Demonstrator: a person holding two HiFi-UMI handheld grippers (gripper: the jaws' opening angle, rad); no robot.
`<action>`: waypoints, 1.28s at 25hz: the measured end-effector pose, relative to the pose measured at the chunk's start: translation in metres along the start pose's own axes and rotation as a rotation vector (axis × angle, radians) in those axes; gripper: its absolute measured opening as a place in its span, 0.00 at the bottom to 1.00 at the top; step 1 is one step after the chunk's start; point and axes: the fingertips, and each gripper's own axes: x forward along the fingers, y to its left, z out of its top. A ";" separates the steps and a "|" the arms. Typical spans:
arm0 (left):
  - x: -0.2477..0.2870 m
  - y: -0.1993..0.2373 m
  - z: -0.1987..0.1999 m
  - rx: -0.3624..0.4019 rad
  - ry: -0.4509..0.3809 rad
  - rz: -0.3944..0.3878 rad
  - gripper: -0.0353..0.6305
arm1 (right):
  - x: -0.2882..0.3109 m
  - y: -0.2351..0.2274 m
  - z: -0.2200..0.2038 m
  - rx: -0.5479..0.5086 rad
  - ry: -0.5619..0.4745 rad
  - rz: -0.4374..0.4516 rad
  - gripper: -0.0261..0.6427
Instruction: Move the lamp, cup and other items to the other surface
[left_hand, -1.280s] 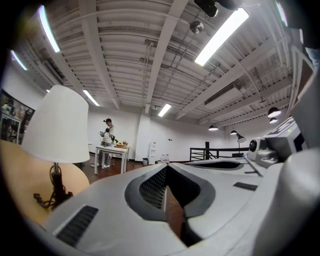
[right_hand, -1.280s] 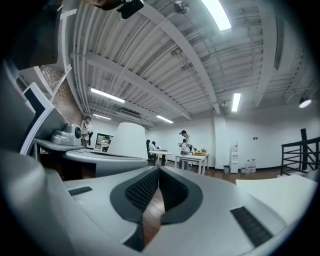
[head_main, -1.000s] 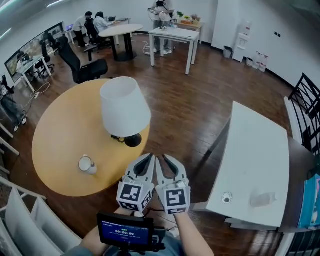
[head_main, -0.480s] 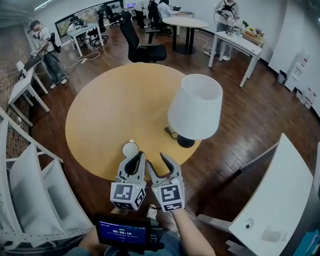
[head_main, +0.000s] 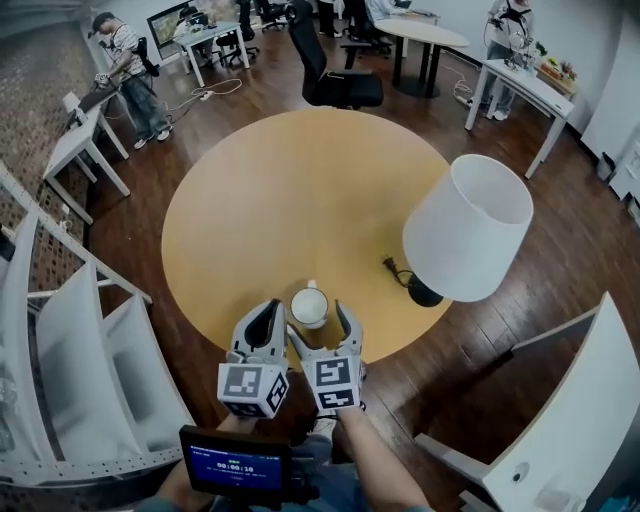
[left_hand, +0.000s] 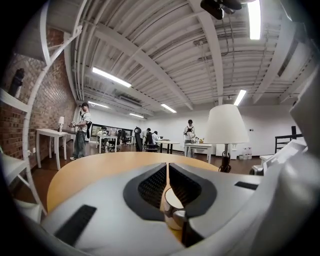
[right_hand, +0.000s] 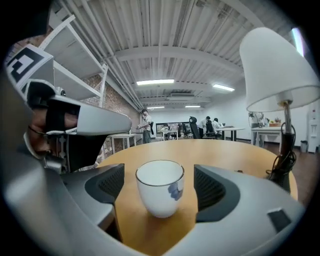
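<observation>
A white cup (head_main: 309, 305) (right_hand: 160, 187) with a small blue mark stands near the front edge of the round wooden table (head_main: 280, 190). My right gripper (head_main: 322, 328) (right_hand: 159, 175) is open, its jaws having just been opening. The cup stands between them, and the pads do not touch it. My left gripper (head_main: 264, 320) (left_hand: 166, 172) is shut and empty, just left of the cup. The lamp (head_main: 467, 240) (right_hand: 277, 70) (left_hand: 227, 125), with a white shade and a black base (head_main: 425, 292), stands at the table's right edge.
A white shelf unit (head_main: 80, 340) stands close on the left. The corner of a white table (head_main: 580, 430) shows at the lower right. Beyond the round table are a black office chair (head_main: 335, 80), more desks and a person (head_main: 125, 60).
The view has swung left, so the round table now lies straight ahead. Both grippers came forward over its front edge, and the right jaws opened around the cup.
</observation>
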 end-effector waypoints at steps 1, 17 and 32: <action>0.003 0.005 -0.002 0.006 0.006 0.005 0.09 | 0.007 0.000 -0.003 0.008 0.004 -0.006 0.70; 0.037 0.030 -0.008 0.030 0.035 -0.026 0.09 | 0.050 0.000 -0.021 -0.014 0.045 -0.013 0.63; 0.052 -0.073 -0.001 0.044 0.051 -0.248 0.09 | -0.034 -0.060 -0.005 0.014 -0.034 -0.196 0.62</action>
